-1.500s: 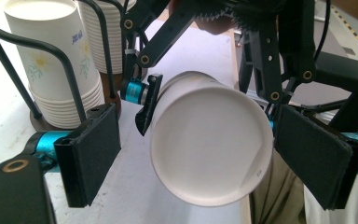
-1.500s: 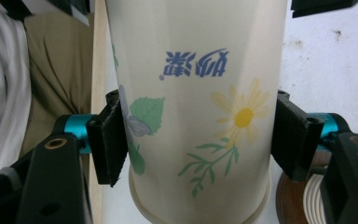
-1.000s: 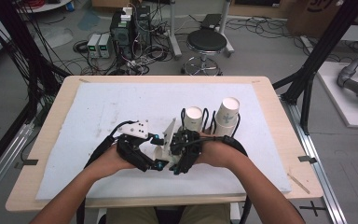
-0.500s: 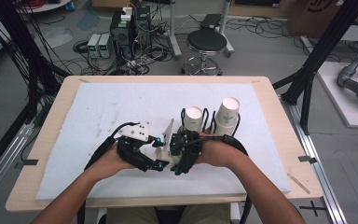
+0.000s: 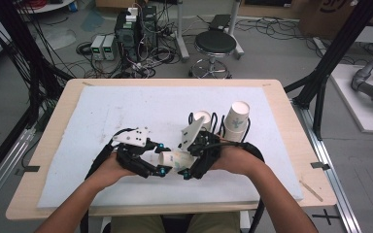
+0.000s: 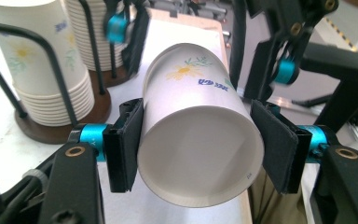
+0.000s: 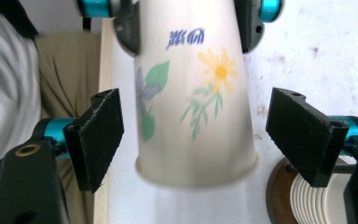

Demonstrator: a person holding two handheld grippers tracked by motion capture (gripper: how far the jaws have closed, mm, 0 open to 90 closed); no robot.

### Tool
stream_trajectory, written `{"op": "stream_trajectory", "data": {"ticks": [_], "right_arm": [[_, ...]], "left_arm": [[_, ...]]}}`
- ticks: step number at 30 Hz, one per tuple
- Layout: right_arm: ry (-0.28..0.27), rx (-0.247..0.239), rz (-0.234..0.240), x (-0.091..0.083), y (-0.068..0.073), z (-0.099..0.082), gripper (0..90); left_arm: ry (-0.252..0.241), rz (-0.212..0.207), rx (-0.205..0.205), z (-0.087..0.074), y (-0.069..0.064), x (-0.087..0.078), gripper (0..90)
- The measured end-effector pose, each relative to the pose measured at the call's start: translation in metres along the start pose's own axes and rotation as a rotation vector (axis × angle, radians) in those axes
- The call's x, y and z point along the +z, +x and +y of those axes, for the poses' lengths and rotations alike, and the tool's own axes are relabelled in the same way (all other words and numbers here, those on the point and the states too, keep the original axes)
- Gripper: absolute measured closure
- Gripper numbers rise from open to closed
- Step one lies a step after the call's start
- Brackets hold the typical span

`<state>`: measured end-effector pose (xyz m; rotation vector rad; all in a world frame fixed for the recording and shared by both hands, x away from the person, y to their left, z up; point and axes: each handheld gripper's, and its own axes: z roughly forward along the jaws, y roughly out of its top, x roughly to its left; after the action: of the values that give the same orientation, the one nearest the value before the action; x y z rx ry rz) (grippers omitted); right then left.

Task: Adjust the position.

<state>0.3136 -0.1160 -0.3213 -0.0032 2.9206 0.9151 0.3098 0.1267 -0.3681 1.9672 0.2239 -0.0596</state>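
A single paper cup (image 6: 198, 135) printed with a daisy is being held on its side just above the white mat (image 5: 126, 111), near the table's front edge, clamped near its base by the left gripper (image 6: 198, 144), whose pads (image 6: 126, 140) are being pressed against both of its sides. The right gripper (image 7: 200, 135) is being held with its jaws spread wide around the cup's rim end, touching neither side. Judging by this, one cup is already being kept apart from the two cup stacks (image 5: 236, 121) in their wire holders, while its handover or placing is being left undone
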Motion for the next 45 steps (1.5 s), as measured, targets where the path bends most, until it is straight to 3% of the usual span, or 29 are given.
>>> {"op": "stream_trajectory", "data": {"ticks": [8,13,19,27,37,43,45], "right_arm": [[-0.227,0.106,-0.017,-0.018,-0.002,-0.025,19.6],[-0.293,0.147,-0.032,-0.021,-0.001,-0.037,19.4],[-0.419,0.231,-0.015,-0.019,0.001,-0.059,19.4],[-0.493,0.290,0.013,-0.004,0.005,-0.076,19.4],[-0.525,0.306,0.044,0.009,0.007,-0.083,19.4],[-0.555,0.313,0.068,0.013,0.007,-0.085,19.4],[-0.563,0.312,0.097,0.018,0.008,-0.084,19.3]], "left_arm": [[-0.073,0.007,-0.006,-0.009,0.001,-0.007,37.5],[-0.104,0.010,-0.005,-0.013,0.002,-0.010,37.5],[-0.152,0.015,-0.007,-0.017,0.001,-0.013,37.5],[-0.203,0.005,0.005,-0.024,0.000,-0.015,37.5],[-0.214,0.008,0.010,-0.025,0.000,-0.016,37.5],[-0.223,-0.012,0.014,-0.025,-0.001,-0.012,37.4],[-0.225,-0.024,0.022,-0.024,-0.002,-0.011,37.5]]}}
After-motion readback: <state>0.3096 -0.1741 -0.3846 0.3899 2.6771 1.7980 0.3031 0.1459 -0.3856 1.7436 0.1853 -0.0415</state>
